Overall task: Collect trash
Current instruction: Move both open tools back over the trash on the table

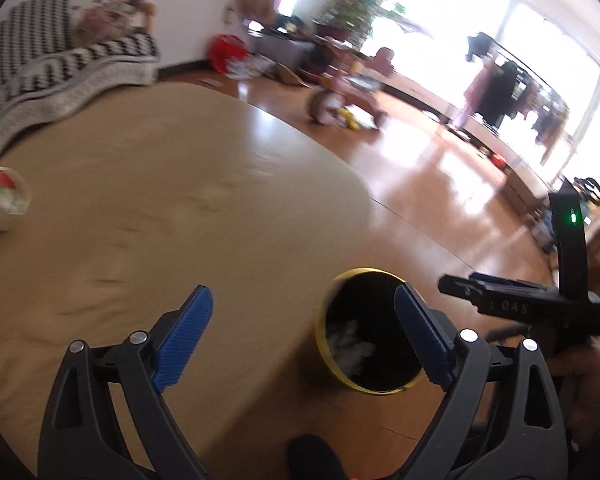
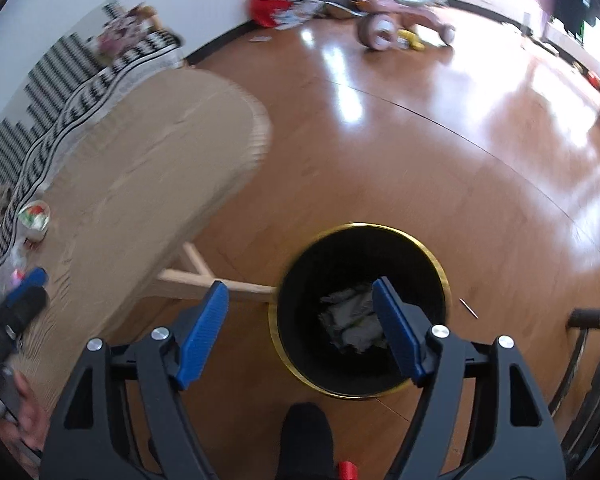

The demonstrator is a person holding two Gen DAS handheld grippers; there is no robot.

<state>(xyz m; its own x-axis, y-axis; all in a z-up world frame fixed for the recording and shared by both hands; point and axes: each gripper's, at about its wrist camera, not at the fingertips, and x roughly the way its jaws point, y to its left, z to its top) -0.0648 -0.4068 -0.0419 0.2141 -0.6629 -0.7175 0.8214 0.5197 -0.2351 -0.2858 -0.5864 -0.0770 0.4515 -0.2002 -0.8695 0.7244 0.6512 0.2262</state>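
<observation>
Right wrist view first: the right claw [image 2: 300,334] hangs spread wide and empty directly above the bin [image 2: 296,356], a black can with a yellow rim standing on the wooden floor [image 2: 440,160]. Crumpled tissue [image 2: 350,320] already lies at the bottom, so that trash is in. A thin stick [image 2: 469,307] lies on the floor just beside the bin, outside it.

Over to the left wrist view: the left claw [image 1: 302,338] is also released, nothing between its blue pads, hovering over the near edge of the tan bench [image 1: 160,208] with the bin below and beside that edge. Farther back, at the bench's far left, a cup-like container [image 1: 2,198] holding what looks like scraps waits; it reads as the next pickup, though blur hides detail.

Risks from here: reaching across that soft cloth could snag it or tip the container, spilling its contents. Both claws crowd the bin, so a careless swing may knock it over.
</observation>
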